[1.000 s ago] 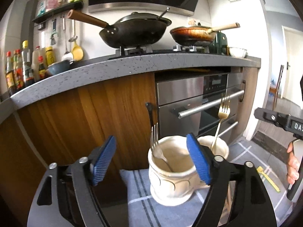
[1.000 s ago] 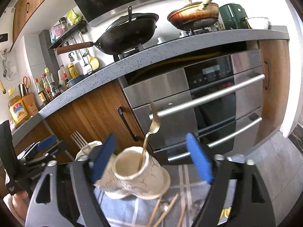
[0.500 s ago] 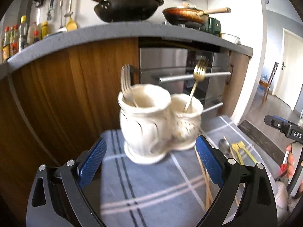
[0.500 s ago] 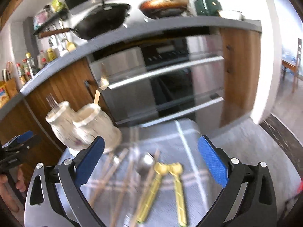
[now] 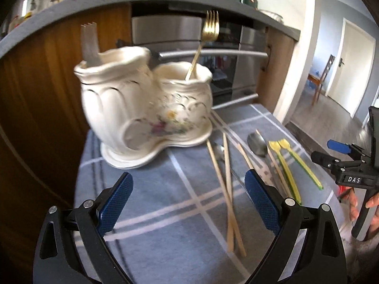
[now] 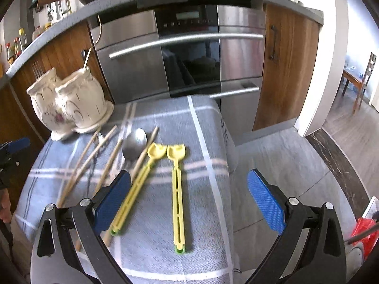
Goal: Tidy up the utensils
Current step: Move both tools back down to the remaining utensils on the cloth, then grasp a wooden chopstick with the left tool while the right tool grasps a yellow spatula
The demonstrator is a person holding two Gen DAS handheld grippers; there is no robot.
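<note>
Both grippers hang over the blue-grey checked cloth [image 6: 165, 213], and both have just been opening. The left gripper [image 5: 188, 198] stands wide with only cloth and the near ends of the pale wooden chopsticks [image 5: 227, 189] between its blue pads. The right gripper [image 6: 189, 196] is wide too, empty, and the yellow plastic spoon with the slotted handle [image 6: 177, 189] lies straight between its jaws, untouched. A second yellow plastic spoon [image 6: 139, 175] slants beside it, its handle end just under the left-hand pad. Beyond them, mid-cloth, a silver metal spoon [image 6: 135, 142] rests among the chopsticks (some crossed). At the far left corner of the cloth stands the cream ceramic double-pot utensil holder [image 5: 146, 108]: a silver fork [image 5: 88, 45] in its left pot, a gold fork [image 5: 206, 42] in its right. Behind everything, a stainless oven [image 6: 187, 47] sits under a grey counter.
</note>
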